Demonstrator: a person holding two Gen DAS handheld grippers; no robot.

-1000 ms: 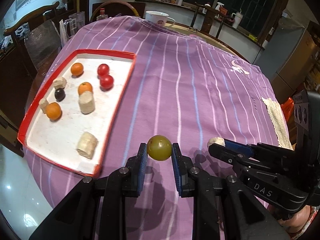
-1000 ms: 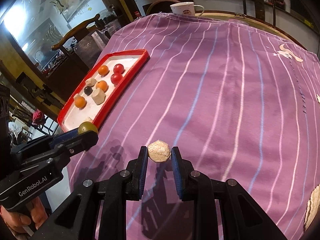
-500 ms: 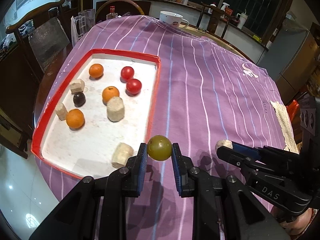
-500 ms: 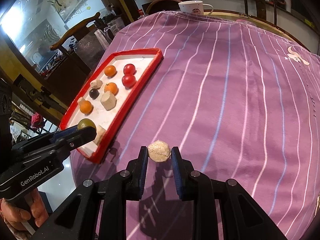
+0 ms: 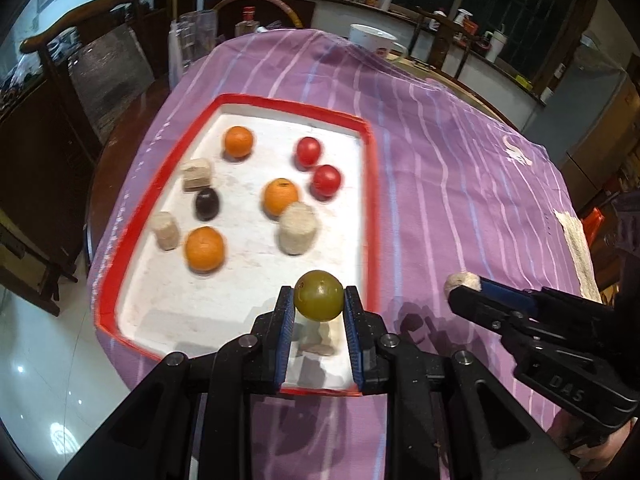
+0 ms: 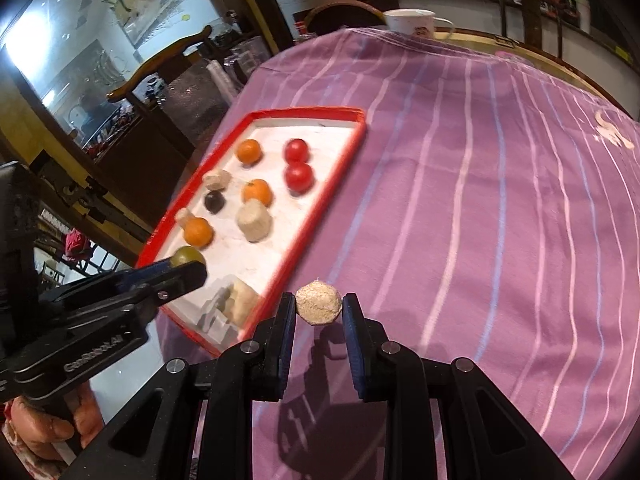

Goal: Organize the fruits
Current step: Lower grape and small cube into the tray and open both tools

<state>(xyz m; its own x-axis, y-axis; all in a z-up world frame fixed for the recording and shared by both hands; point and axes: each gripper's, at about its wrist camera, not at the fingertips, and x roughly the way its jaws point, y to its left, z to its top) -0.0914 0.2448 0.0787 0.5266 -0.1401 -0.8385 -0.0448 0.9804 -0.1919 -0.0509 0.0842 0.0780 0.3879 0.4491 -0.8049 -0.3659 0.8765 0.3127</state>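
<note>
1. Green fruit (image 5: 319, 296) clamped between the left gripper (image 5: 319, 312) fingers, held above the near end of the red-rimmed tray (image 5: 370, 208), off the tray floor (shadow falls below it).
2. Right gripper (image 6: 318, 312) closed on a beige round piece (image 6: 318, 304), held over the purple striped cloth (image 6: 480, 200), just right of the tray's near corner.
3. In the left wrist view the right gripper shows at the right, its beige piece at the tip (image 5: 462, 280), beside the tray and outside it.
4. Near end of tray: a beige chunk (image 6: 242, 300) lies under the left gripper, partly hidden.
5. Mid tray: beige cylinder (image 5: 297, 228) touching an orange (image 5: 281, 197); another orange (image 5: 205, 249) next to a small beige piece (image 5: 165, 230); dark fruit (image 5: 207, 204) just in front of a beige block (image 5: 196, 174).
6. Far tray: two red fruits (image 5: 326, 180) close together on the right side, third orange (image 5: 238, 141) to their left.
7. Beyond the cloth: white mug (image 5: 370, 38) at the far table edge; wooden chair (image 5: 84, 40) far left (motion blur, small details unclear).
</note>
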